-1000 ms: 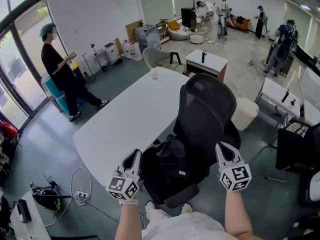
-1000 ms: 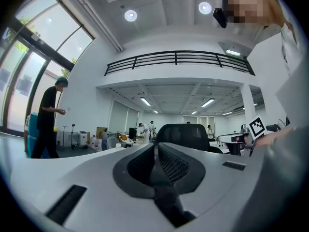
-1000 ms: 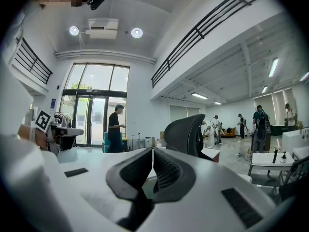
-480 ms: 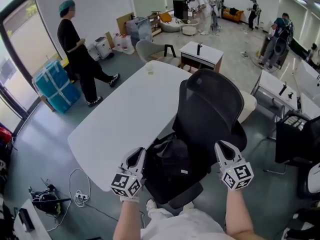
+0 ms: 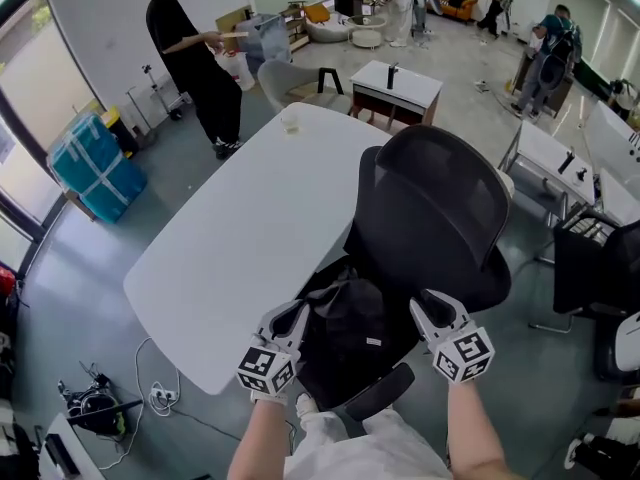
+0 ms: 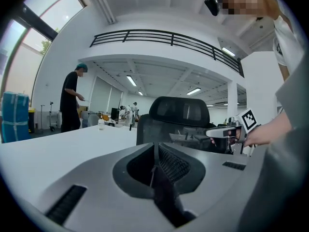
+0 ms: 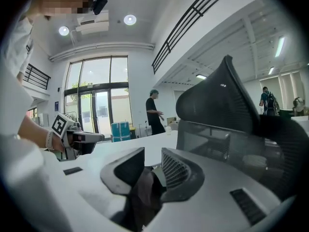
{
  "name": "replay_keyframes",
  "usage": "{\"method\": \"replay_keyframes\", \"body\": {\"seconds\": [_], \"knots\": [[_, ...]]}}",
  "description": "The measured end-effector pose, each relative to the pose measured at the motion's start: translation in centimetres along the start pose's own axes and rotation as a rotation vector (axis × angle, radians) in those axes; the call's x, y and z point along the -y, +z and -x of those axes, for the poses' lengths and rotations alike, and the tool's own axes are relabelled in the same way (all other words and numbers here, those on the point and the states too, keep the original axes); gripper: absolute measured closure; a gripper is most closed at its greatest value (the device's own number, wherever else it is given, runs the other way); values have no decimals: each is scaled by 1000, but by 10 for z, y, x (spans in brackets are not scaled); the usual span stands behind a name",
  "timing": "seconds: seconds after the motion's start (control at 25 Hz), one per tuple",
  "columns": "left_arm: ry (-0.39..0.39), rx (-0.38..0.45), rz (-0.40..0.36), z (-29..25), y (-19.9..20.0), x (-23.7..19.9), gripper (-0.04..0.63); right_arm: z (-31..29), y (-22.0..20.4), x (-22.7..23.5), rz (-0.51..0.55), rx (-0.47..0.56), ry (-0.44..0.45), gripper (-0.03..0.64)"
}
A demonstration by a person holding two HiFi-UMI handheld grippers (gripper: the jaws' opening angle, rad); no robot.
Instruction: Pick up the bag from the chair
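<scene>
The white table (image 5: 230, 258) fills the middle. The black mesh office chair (image 5: 440, 208) stands tucked against its right edge near the near corner, so I judge the open seat front is my way in. The black bag (image 5: 355, 328) slumps on the seat against the backrest. My left gripper (image 5: 286, 316), jaws pressed together on nothing, and my right gripper (image 5: 432, 303), jaws slightly parted and empty, flank it, ready to close in.

White oval table (image 5: 230, 238), grey floor (image 5: 90, 258), tall windows (image 7: 96, 112)
</scene>
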State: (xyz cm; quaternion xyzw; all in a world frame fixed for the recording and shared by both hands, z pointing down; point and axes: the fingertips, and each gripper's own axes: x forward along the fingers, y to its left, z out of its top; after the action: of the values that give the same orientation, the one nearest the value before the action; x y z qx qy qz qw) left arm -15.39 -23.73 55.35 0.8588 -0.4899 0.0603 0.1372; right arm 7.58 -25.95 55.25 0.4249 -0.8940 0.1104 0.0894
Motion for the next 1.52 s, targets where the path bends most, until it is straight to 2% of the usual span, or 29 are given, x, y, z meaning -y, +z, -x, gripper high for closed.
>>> {"method": "replay_keyframes", "body": {"seconds": [0.32, 0.52, 0.76, 1.04, 1.52], "knots": [[-78, -77, -9, -37, -37, 2, 542, -34, -47, -7, -18, -101, 53, 469], [-88, -136, -16, -57, -63, -5, 416, -54, -69, -10, -18, -155, 86, 445], [-91, -200, -9, -78, -89, -11, 330, -72, -93, -14, -30, -206, 112, 408], [-113, -277, -14, -95, -120, -17, 304, -92, -119, -14, -34, -258, 124, 385], [-130, -407, -92, -122, -155, -16, 284, -112, -149, -15, 14, -360, 134, 368]]}}
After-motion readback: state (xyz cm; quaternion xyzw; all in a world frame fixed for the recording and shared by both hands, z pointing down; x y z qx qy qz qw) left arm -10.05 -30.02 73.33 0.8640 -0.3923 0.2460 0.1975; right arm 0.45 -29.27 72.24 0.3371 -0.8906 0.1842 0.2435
